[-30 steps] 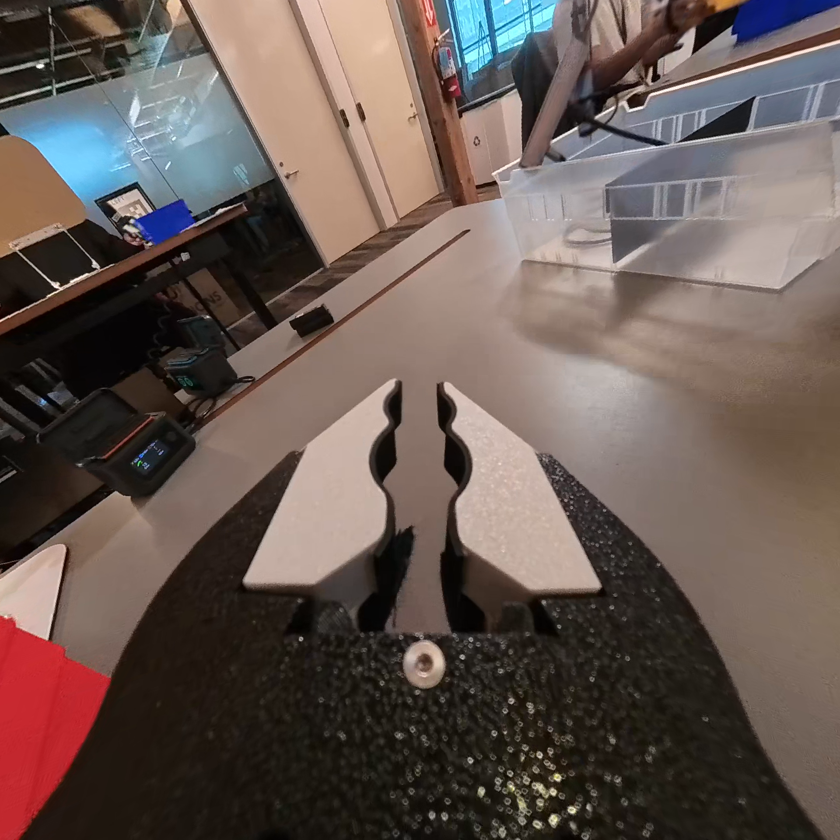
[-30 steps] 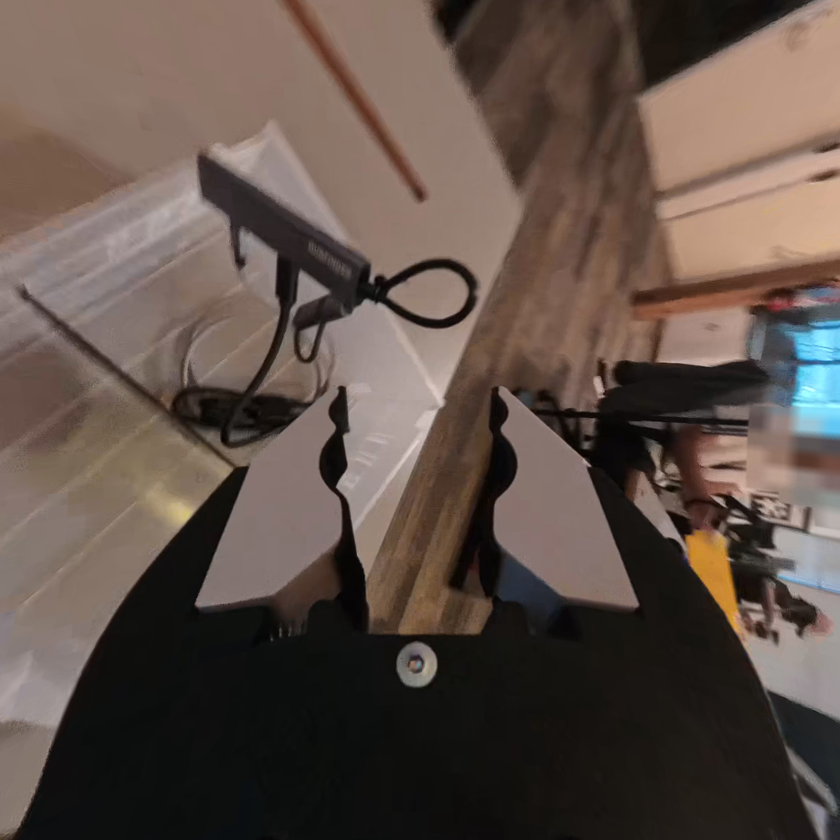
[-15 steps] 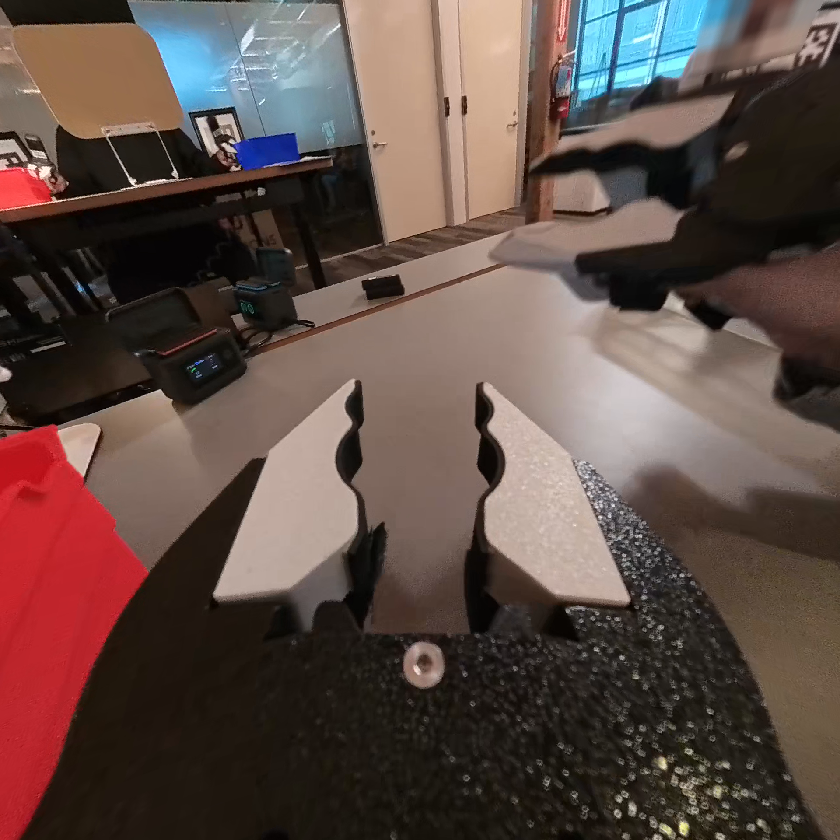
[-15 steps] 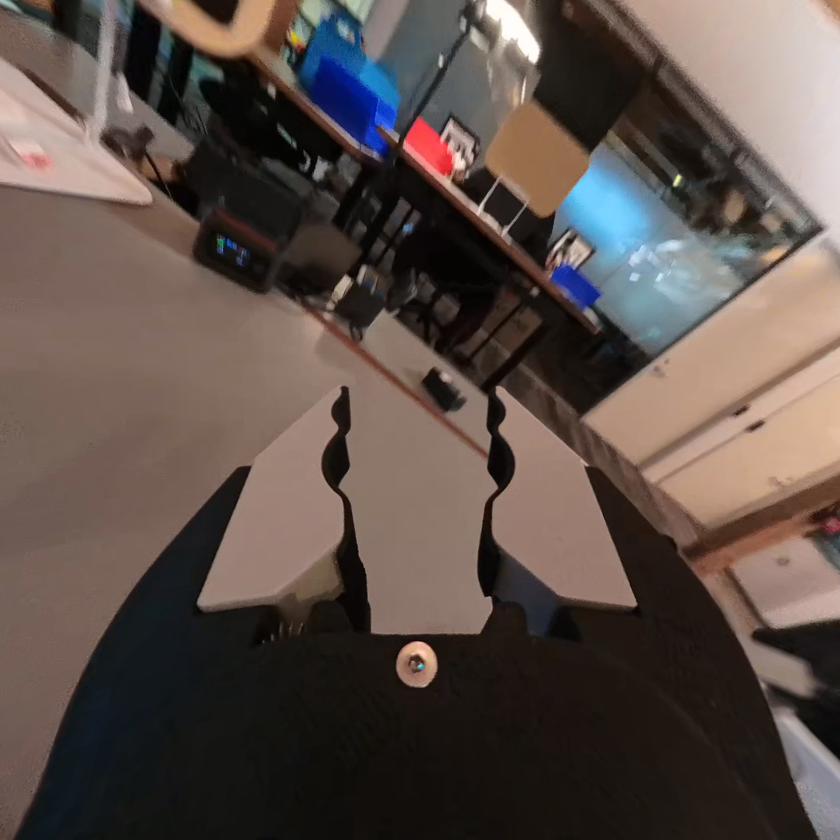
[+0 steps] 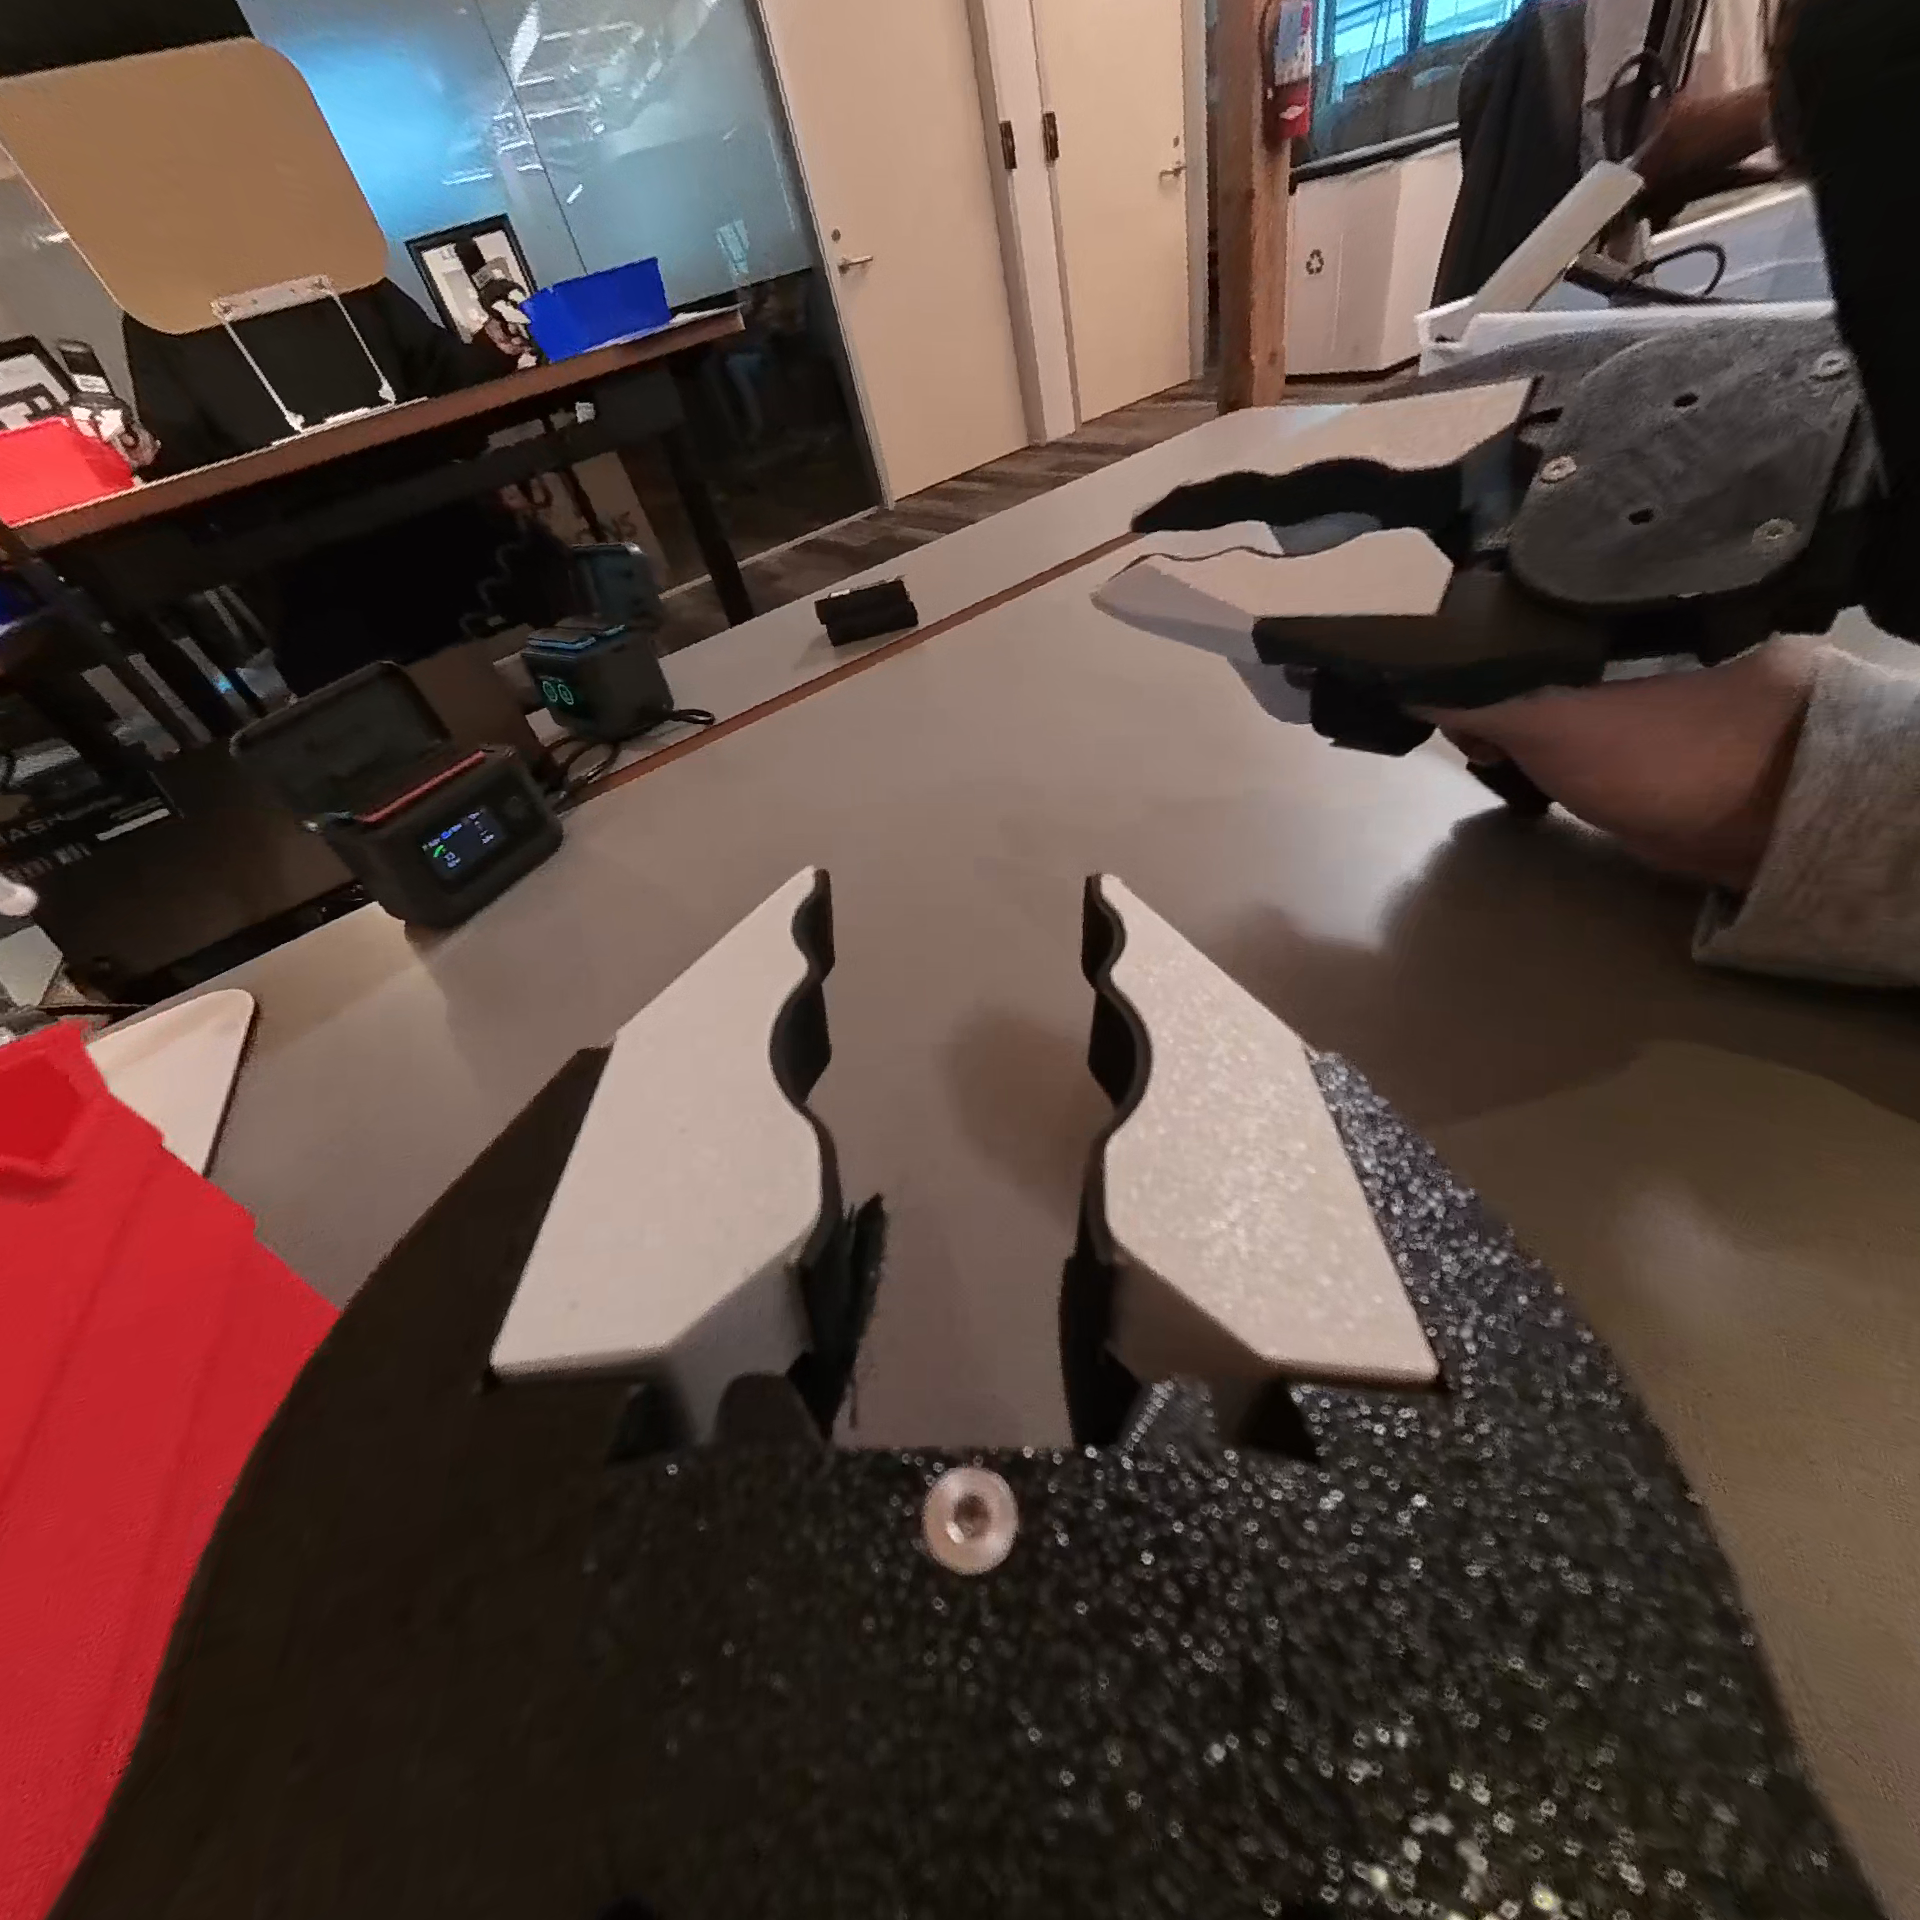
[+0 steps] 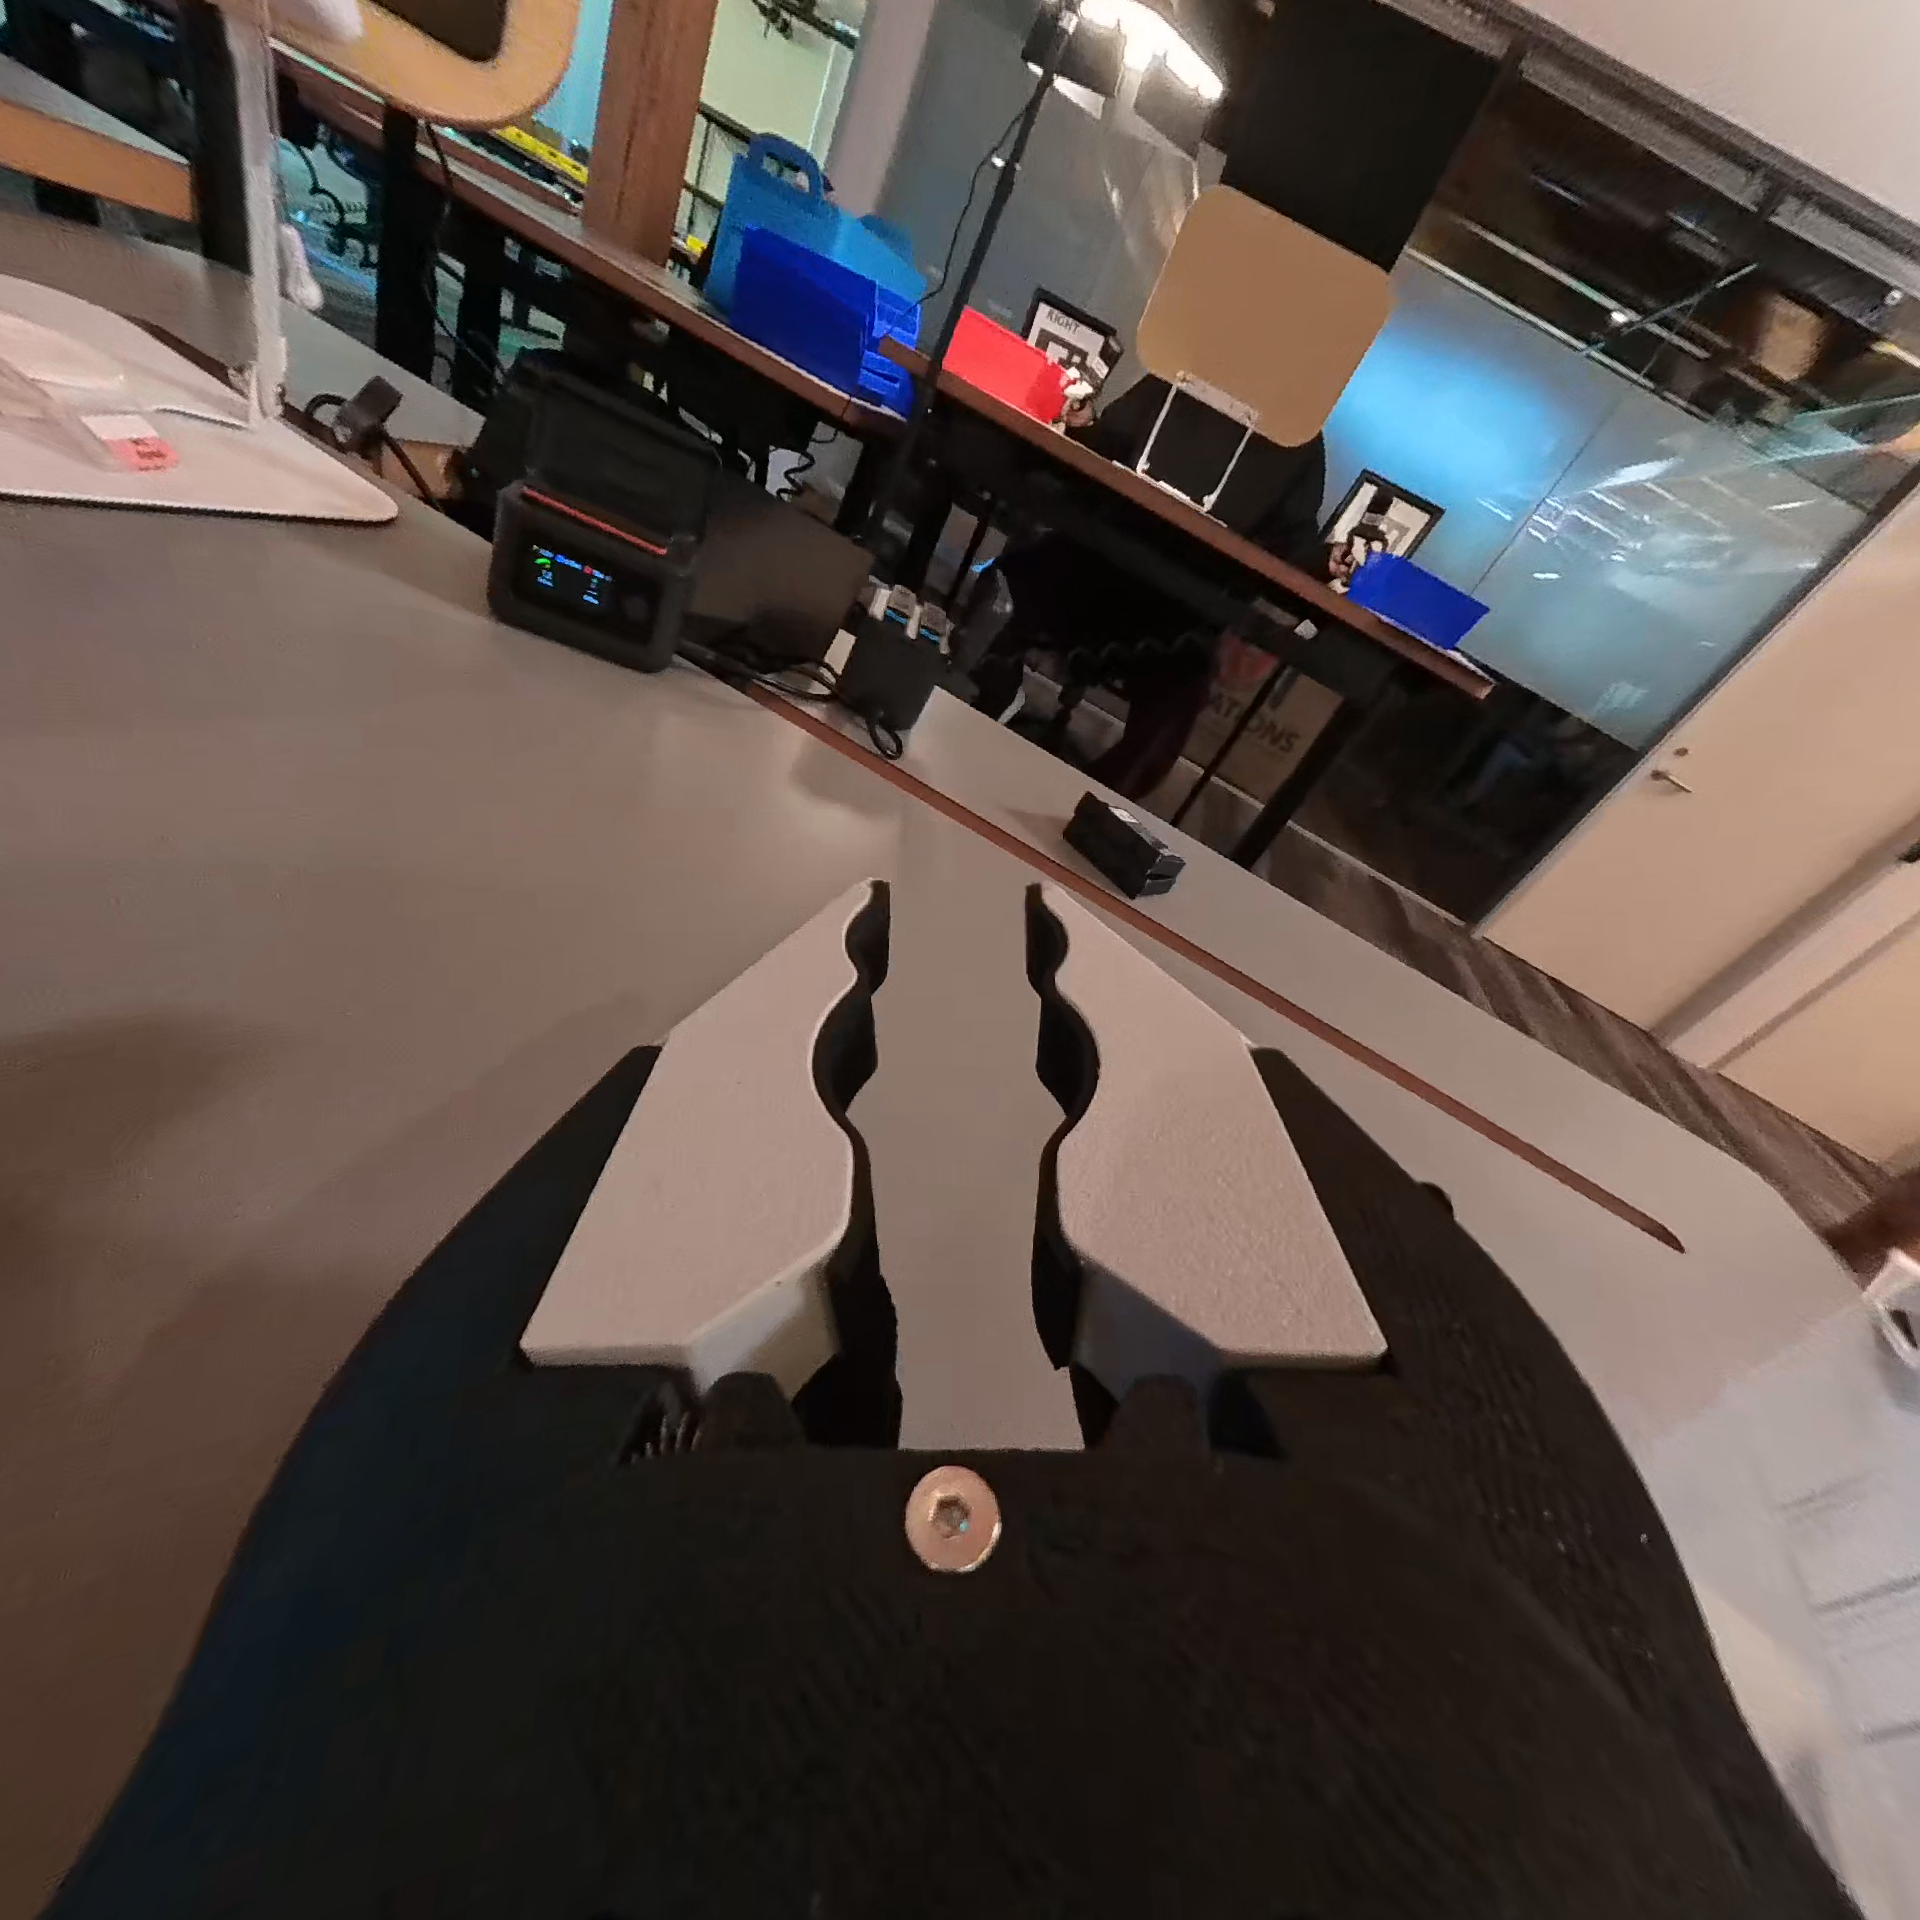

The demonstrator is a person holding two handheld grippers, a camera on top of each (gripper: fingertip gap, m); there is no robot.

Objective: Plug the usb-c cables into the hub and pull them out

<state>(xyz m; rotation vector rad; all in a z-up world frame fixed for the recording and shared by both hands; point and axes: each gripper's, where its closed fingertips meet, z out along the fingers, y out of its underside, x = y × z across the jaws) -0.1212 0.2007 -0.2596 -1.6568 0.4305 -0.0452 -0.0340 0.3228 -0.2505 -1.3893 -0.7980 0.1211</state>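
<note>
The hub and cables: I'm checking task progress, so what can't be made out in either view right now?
- Hub and usb-c cables: in neither view; both cameras face away across the grey table.
- Right claw, left wrist view: its body is cut by the right edge.
- Red bin: cut by the left edge.
- Charger screen: too small.

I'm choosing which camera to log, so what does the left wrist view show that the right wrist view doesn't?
Only the left wrist view shows the right tool from outside, the hand holding it, and a red bin nearby. Only the right wrist view shows a white board and stacked blue bins. Both share the grey table, the small device with a lit screen and a flat black block. Hub and cables appear in neither.
</note>
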